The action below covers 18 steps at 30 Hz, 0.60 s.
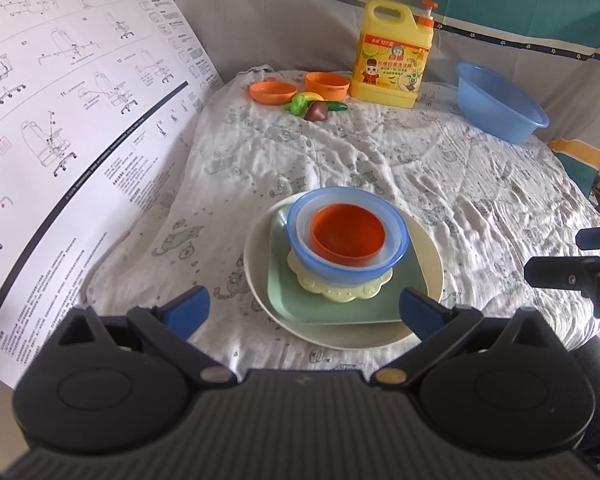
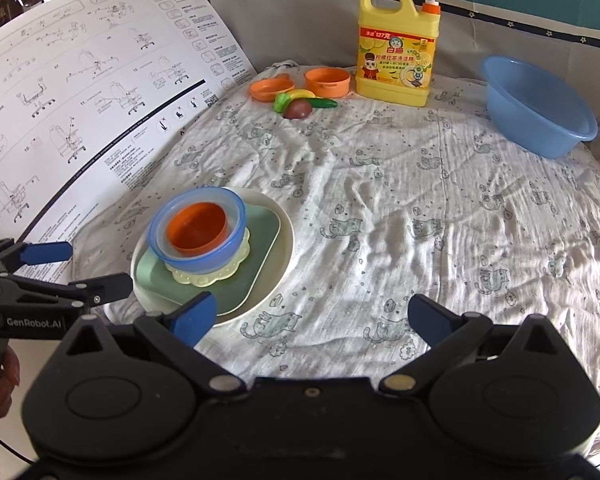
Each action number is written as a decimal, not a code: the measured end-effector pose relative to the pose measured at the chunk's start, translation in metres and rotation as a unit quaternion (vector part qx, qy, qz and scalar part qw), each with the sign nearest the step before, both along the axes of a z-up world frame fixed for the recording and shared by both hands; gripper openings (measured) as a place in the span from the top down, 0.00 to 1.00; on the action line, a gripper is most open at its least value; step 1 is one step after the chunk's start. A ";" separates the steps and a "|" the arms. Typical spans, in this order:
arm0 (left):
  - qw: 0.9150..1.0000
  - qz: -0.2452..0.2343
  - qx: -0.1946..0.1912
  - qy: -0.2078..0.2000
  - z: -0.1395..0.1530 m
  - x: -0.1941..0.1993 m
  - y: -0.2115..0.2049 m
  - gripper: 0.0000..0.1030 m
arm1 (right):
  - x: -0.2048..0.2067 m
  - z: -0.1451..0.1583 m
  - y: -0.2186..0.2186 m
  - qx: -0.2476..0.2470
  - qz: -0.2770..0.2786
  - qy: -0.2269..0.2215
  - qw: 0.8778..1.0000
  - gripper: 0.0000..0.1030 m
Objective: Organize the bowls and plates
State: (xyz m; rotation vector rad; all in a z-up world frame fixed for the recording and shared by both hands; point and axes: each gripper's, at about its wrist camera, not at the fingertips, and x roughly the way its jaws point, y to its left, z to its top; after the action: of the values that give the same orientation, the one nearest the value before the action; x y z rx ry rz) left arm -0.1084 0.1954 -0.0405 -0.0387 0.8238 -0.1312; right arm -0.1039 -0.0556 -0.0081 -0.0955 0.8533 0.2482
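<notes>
A stack stands on the cloth-covered table: a cream round plate (image 1: pixel 428 264), a green square plate (image 1: pixel 316 304), a pale yellow scalloped dish (image 1: pixel 340 292), a blue bowl (image 1: pixel 340 270) and an orange bowl (image 1: pixel 348 236) nested on top. The stack also shows in the right wrist view, with the orange bowl (image 2: pixel 198 229) at the left. My left gripper (image 1: pixel 304 312) is open and empty, just in front of the stack. My right gripper (image 2: pixel 312 318) is open and empty over bare cloth to the right of the stack. The left gripper (image 2: pixel 84 264) also shows there, beside the stack.
At the back stand a yellow detergent jug (image 1: pixel 388 60), an orange dish (image 1: pixel 272 92), an orange pot (image 1: pixel 326 84) and toy vegetables (image 1: pixel 312 108). A blue basin (image 1: pixel 500 104) sits at the back right. A large instruction sheet (image 1: pixel 80 120) leans along the left side.
</notes>
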 end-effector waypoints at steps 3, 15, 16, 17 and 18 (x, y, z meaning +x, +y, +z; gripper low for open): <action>1.000 0.000 0.003 0.003 -0.001 0.002 -0.001 0.00 | 0.001 -0.002 -0.001 -0.002 -0.001 0.003 1.000 0.00; 1.000 -0.001 0.014 0.005 -0.004 0.004 -0.005 0.00 | 0.004 -0.007 -0.003 -0.007 -0.006 0.012 1.000 0.00; 1.000 -0.001 0.016 0.006 -0.005 0.004 -0.005 0.00 | 0.004 -0.008 -0.003 -0.007 -0.007 0.013 1.000 0.00; 1.000 -0.001 0.016 0.006 -0.005 0.004 -0.005 0.00 | 0.004 -0.008 -0.003 -0.007 -0.008 0.014 1.000 0.00; 1.000 -0.001 0.017 0.006 -0.005 0.005 -0.006 0.00 | 0.004 -0.008 -0.003 -0.006 -0.009 0.015 1.000 0.00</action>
State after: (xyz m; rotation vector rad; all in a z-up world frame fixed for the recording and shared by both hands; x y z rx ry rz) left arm -0.1039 0.1898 -0.0458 -0.0058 0.8388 -0.1196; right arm -0.0995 -0.0590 -0.0164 -0.0964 0.8848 0.2286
